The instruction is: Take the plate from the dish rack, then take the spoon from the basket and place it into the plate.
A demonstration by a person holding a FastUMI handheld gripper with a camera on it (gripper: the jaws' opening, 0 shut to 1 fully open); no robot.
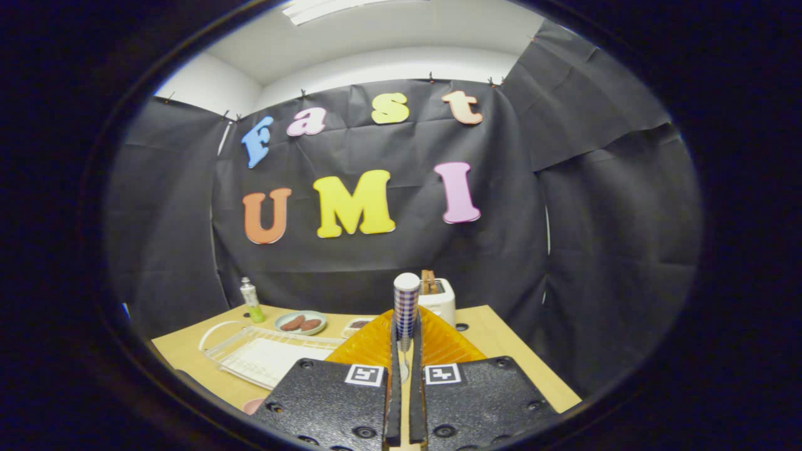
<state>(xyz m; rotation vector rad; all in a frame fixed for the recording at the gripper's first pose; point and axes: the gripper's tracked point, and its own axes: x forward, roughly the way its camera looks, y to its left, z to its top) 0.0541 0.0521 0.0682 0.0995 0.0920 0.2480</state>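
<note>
My gripper (406,335) is shut on the spoon (406,304). Its blue-and-white checked handle with a white cap stands upright between the two fingers, and the metal stem runs down the narrow gap between them. Directly beyond and under the fingers lies the ribbed orange basket (371,344). To the left of the fingers a clear white dish rack (263,357) rests on the wooden table (501,341). A small pink rim (254,405), possibly the plate, peeks out beside the left finger, mostly hidden.
At the back of the table stand a white toaster (440,300) with toast in it, a pale green dish (301,323) holding two brown pieces, and a green bottle (251,300). A small dish (356,325) sits behind the basket. Black cloth walls close in the table.
</note>
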